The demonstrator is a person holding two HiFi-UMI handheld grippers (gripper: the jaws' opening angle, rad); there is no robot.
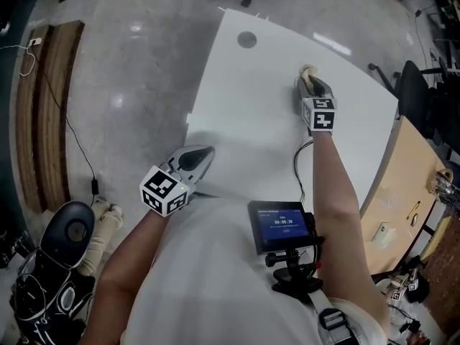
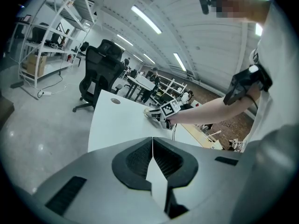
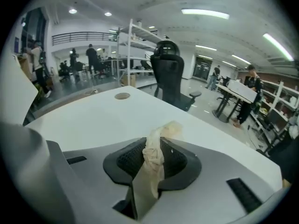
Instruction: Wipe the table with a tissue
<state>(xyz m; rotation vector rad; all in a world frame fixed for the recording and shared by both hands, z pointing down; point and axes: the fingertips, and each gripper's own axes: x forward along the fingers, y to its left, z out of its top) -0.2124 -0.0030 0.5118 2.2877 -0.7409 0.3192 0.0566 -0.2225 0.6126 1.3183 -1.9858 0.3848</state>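
— Head view?
— Far out on the white surface (image 1: 244,113): pinching a crumpled tissue (image 1: 308,71) with the right gripper (image 1: 311,80), tissue at its front tip. Waiting by the near edge with the left gripper (image 1: 195,160), well apart.
— Left gripper view?
— Pressed together, holding nothing.
— Right gripper view?
— Clamped on the tissue, long axis along the jaws. Ahead, bare surface up to a round hole (image 3: 122,96); beyond, an office chair (image 3: 170,73) and shelves. Probably mid-wipe.
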